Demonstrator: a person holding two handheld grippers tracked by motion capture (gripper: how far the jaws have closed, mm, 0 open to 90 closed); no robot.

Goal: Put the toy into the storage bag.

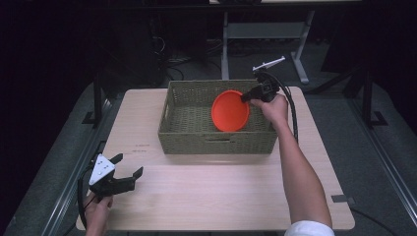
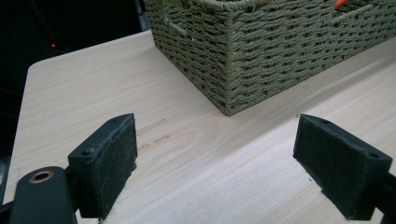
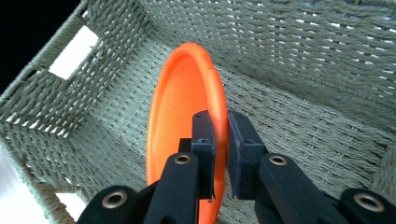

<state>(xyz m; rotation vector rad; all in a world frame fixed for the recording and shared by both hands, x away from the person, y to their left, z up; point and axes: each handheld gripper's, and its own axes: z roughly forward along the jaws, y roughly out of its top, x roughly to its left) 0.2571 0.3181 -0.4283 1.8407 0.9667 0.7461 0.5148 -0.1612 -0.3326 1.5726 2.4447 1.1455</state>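
One woven basket (image 1: 187, 135), one orange plate (image 1: 229, 111) and two handheld grippers, left (image 1: 129, 169) and right (image 1: 244, 97), on one wooden table (image 1: 221, 191).

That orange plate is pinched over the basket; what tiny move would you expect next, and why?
Probably lowering it. The right tongs grip the orange plate's rim, tilted on edge inside the basket. It looks ready to settle onto the bottom before release.

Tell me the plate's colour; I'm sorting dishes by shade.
Bright orange all over; the plate shows best in the right gripper view.
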